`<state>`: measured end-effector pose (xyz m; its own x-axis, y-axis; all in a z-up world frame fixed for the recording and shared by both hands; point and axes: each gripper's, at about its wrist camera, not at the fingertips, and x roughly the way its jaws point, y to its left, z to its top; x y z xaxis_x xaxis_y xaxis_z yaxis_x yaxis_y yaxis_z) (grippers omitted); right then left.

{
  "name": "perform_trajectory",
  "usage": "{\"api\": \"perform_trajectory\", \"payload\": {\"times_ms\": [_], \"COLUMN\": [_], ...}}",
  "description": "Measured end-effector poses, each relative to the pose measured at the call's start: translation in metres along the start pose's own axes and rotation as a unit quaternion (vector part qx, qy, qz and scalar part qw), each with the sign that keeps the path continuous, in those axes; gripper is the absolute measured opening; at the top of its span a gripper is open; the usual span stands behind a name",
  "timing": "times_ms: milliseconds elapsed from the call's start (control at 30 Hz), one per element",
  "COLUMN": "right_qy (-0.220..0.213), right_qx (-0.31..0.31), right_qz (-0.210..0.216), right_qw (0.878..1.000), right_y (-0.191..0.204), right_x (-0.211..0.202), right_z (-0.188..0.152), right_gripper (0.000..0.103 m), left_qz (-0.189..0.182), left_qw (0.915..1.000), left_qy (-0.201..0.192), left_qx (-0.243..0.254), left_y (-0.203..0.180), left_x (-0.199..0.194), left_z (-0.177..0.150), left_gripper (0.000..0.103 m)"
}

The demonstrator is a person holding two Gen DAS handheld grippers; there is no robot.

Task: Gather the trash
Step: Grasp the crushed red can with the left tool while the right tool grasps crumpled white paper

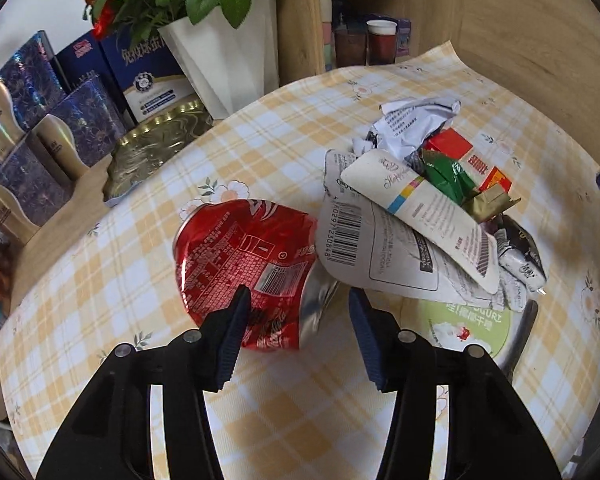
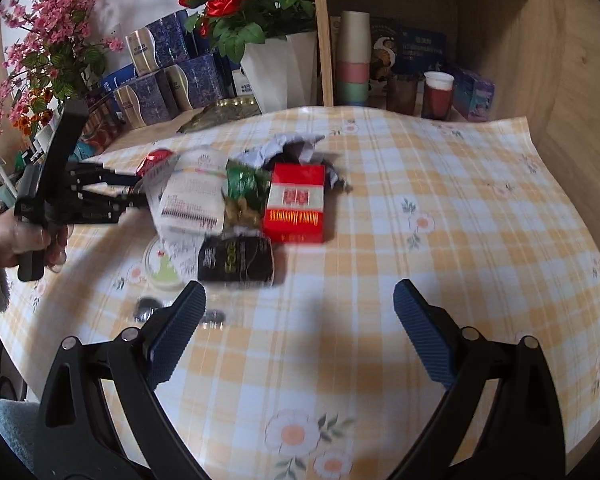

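Covering the desk (image 2: 440, 184): a yellow checked cloth with flowers, spread so the litter lies on one flat surface.
Trash heap (image 1: 420, 216): wrappers, papers and packets lie piled together mid-desk, overlapping, probably gathered so they can be taken as a group.
Crushed can (image 1: 248, 264): red, flattened, lying on its side at the heap's left edge, its silver end tucked under a white barcoded wrapper (image 1: 364, 240); flattening leaves it thin enough to pinch.
Red box (image 2: 295, 204): lies flat at the heap's right edge, touching the green foil packet (image 2: 242, 184).
Black packet (image 2: 236, 260): nearest the right tool, at the heap's front.
Left tool (image 1: 300, 308): moderately spread, holding nothing; one finger lies over the can's body, the other beside the silver end, seemingly lined up to close on it.
Right tool (image 2: 300, 312): spread wide, holding nothing, short of the black packet, likely waiting its turn.
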<state>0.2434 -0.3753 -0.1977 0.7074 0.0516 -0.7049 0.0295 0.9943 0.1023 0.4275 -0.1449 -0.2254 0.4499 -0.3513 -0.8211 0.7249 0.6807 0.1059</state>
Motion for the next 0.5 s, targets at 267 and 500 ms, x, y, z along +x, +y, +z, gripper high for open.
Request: {"api": "perform_trajectory", "payload": {"times_ms": [267, 500], "right_qy": [-0.022, 0.019], "right_qx": [0.051, 0.083], "right_qz": [0.064, 0.079], "right_qw": [0.996, 0.993], "right_y": [-0.025, -0.021], "right_x": [0.039, 0.113], "right_z": [0.069, 0.119], "right_gripper": [0.094, 0.094], "left_qz": [-0.001, 0.001], "left_qw": [0.9997, 0.9965], "left_qy": [-0.003, -0.018], "left_qx": [-0.025, -0.081], "left_y": [0.008, 0.020], "left_x": [0.002, -0.020], "left_z": [-0.001, -0.017], "left_gripper": [0.024, 0.018]}}
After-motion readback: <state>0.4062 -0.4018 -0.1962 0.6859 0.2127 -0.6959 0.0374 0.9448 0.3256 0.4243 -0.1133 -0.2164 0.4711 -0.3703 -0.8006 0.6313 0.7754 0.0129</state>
